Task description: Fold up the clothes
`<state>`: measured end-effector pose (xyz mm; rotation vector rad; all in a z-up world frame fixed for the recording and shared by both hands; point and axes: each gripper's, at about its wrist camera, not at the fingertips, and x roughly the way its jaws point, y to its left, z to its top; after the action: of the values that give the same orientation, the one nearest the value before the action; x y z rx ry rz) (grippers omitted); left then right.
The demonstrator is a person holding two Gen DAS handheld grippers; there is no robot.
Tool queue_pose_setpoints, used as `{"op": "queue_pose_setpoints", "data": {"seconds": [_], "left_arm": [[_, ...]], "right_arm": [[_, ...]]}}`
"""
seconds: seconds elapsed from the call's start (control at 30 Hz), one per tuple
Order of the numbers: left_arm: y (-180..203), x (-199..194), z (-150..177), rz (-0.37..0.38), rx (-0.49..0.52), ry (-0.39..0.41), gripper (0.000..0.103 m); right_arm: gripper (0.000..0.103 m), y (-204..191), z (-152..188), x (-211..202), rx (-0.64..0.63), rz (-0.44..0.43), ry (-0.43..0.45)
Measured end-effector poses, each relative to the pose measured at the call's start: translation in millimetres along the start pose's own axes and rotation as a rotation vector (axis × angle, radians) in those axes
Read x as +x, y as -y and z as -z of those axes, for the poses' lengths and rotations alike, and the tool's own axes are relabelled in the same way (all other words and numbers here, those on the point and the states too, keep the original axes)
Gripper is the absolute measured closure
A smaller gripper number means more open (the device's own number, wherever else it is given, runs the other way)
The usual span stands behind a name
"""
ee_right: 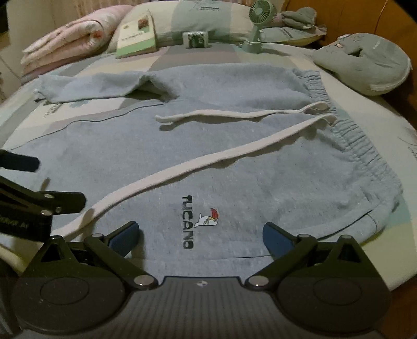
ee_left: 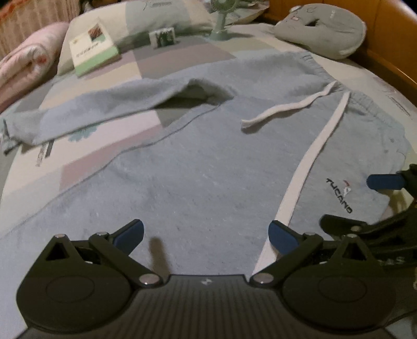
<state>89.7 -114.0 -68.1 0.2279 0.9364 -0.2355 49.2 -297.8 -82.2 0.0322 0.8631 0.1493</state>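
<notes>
Two grippers: both sit at the bottom of their frames, low over the near edge of the sweatpants.
Left gripper [ee_left: 206, 236]: jaws spread wide, nothing between them. Blue pads hover over plain grey fabric, with the long drawstring running just past the right pad.
Right gripper [ee_right: 199, 237]: same deal, wide open and empty-handed, straddling the TUCANO logo [ee_right: 194, 221]. Looks lined up to pinch the near hem, but that's my guess.
Sweatpants [ee_right: 234, 161]: light blue-grey, spread mostly flat across the middle of the frame on the bed [ee_right: 391, 135]. Elastic waistband is bunched at right, one leg stretches off toward the upper left, and its top is folded over a bit near the crotch.
Drawstrings [ee_right: 182, 167]: two white cords loose on top, one long diagonal, one shorter across the centre. They'd probably want tucking so they don't dangle out of a fold.
Stage: pants are laid out flat, not folded up, so no tidy bundle.
Far stuff: green book [ee_right: 136, 36] and pink quilt [ee_right: 70, 44] upper left, small fan [ee_right: 256, 23] top centre, grey plush cushion [ee_right: 365, 67] upper right, all clear of the pants.
</notes>
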Motion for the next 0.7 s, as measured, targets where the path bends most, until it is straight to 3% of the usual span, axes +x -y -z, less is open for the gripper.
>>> {"op": "queue_pose_setpoints", "data": {"seconds": [0.1, 0.23, 0.37, 0.7], "left_arm": [[-4.7, 3.8, 6.7, -0.001, -0.03, -0.024, 0.001], [-10.5, 8.4, 15.2, -0.002, -0.068, -0.054, 0.001], [-8.3, 3.5, 18.7, 0.013, -0.037, -0.076, 0.001], [-25.0, -19.4, 39.1, 0.069, -0.035, -0.023, 0.001]], "right_arm": [[0.0, 5.8, -1.0, -6.2, 0.022, -0.022, 0.008], [0.0, 6.7, 0.3, -9.2, -0.004, 0.042, 0.025], [0.0, 6.9, 6.4, -4.7, -0.013, 0.05, 0.004], [0.0, -13.9, 7.1, -26.1, 0.034, 0.058, 0.0]]}}
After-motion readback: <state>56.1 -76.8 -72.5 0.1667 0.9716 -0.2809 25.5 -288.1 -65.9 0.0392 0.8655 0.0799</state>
